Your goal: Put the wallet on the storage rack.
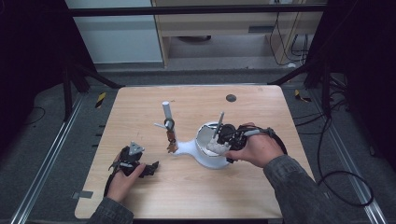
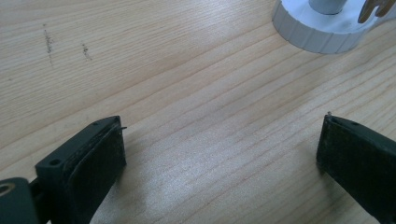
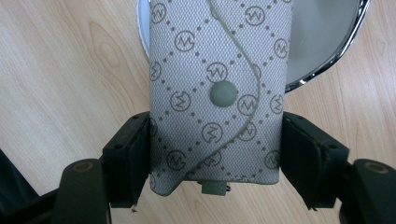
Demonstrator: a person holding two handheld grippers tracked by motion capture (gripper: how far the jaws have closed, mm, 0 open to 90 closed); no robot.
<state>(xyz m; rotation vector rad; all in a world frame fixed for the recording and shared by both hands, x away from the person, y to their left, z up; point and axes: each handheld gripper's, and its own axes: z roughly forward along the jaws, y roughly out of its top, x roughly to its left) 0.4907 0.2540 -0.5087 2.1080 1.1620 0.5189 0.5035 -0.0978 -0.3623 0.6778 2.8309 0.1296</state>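
R gripper (image 3: 217,154) clamping grey pouch (image 3: 219,93), L gripper (image 2: 219,154) open

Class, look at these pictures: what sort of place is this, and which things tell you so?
Probably a lab or workshop set up for recording. A bare wooden table stands inside a dark metal frame, loose cables trail over the grey floor, and a person works with a handheld tool in each hand.
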